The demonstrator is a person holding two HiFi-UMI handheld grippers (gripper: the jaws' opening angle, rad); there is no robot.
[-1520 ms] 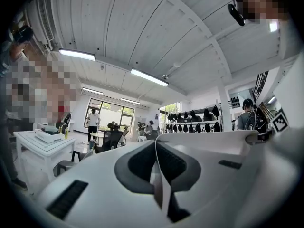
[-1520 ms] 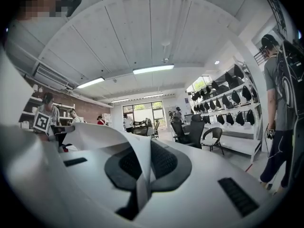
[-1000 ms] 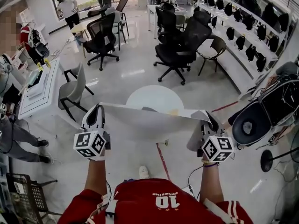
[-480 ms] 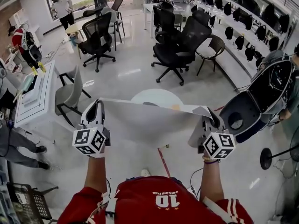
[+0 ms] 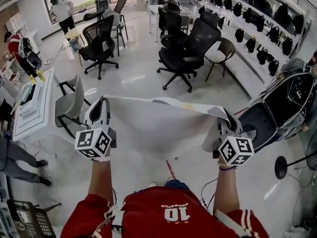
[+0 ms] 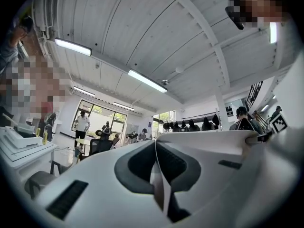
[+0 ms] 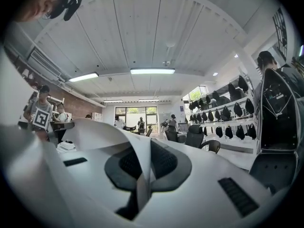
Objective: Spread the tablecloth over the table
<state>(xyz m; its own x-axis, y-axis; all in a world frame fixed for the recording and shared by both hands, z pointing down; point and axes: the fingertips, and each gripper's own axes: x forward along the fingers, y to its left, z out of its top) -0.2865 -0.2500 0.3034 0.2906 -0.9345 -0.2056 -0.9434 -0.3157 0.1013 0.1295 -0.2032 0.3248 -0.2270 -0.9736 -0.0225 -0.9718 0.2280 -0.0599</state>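
both forearms reach forward, roughly level and well apart. the left gripper (image 5: pixel 102 102) has its jaws closed tight on the left corner of the white tablecloth (image 5: pixel 158 125), and the right gripper (image 5: pixel 226 115) pinches the right corner. the cloth is stretched between them, held above the floor.

The tablecloth (image 5: pixel 158 128) is plain white, with no print. The left gripper (image 5: pixel 102 102) and the right gripper (image 5: pixel 224 114) are white as well. Each bears a cube (image 5: pixel 94 143) patterned with black-and-white square markers, and their white fingers (image 6: pixel 71 194) have dark grey ribbed pads (image 6: pixel 175 164). The person's shirt (image 5: pixel 163 212) is red, with a white number and white sleeve stripes. The floor (image 5: pixel 143 78) is glossy pale grey, crossed by a thin red line (image 5: pixel 171 168). The office chairs (image 5: pixel 185 48) are black; one chair (image 5: pixel 69 105) is light grey.
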